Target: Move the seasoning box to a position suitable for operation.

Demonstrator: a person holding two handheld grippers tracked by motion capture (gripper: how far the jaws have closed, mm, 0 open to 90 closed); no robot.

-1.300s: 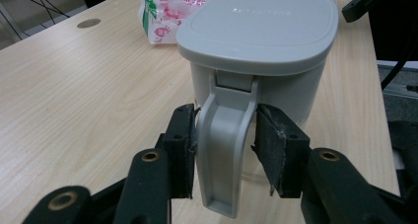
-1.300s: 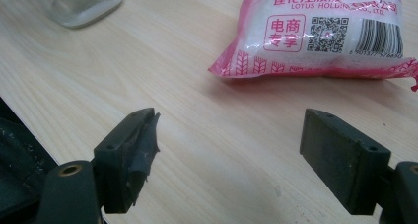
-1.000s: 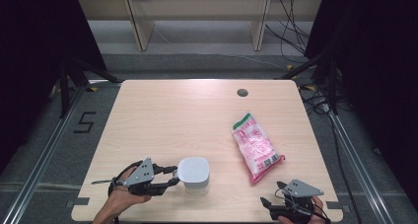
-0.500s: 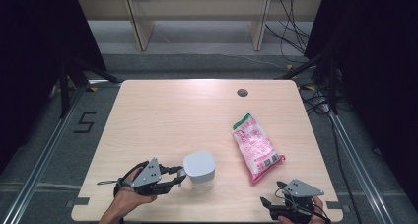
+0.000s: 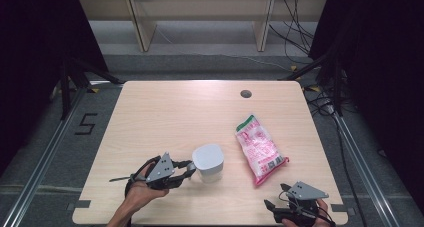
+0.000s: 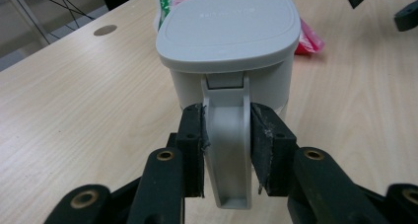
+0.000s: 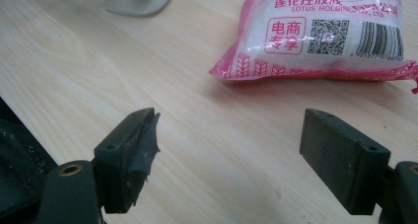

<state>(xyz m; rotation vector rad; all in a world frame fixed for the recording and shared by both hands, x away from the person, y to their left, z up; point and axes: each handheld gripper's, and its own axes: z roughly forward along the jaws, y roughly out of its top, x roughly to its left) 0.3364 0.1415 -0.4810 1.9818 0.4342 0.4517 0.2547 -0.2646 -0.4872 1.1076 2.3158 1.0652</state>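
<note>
Near the front edge of the table (image 5: 165,107), my left gripper (image 6: 226,150) has just been closing its jaws on the handle (image 6: 226,135) of the white jug (image 5: 208,162), and both pads now press against that handle. I see the jug standing upright with its lid (image 6: 229,26) on, left of the pink packet (image 5: 260,149), which lies flat and apart from it. My right gripper (image 7: 229,155) sits at the front right corner, jaws spread wide over bare wood, just short of the packet.
</note>
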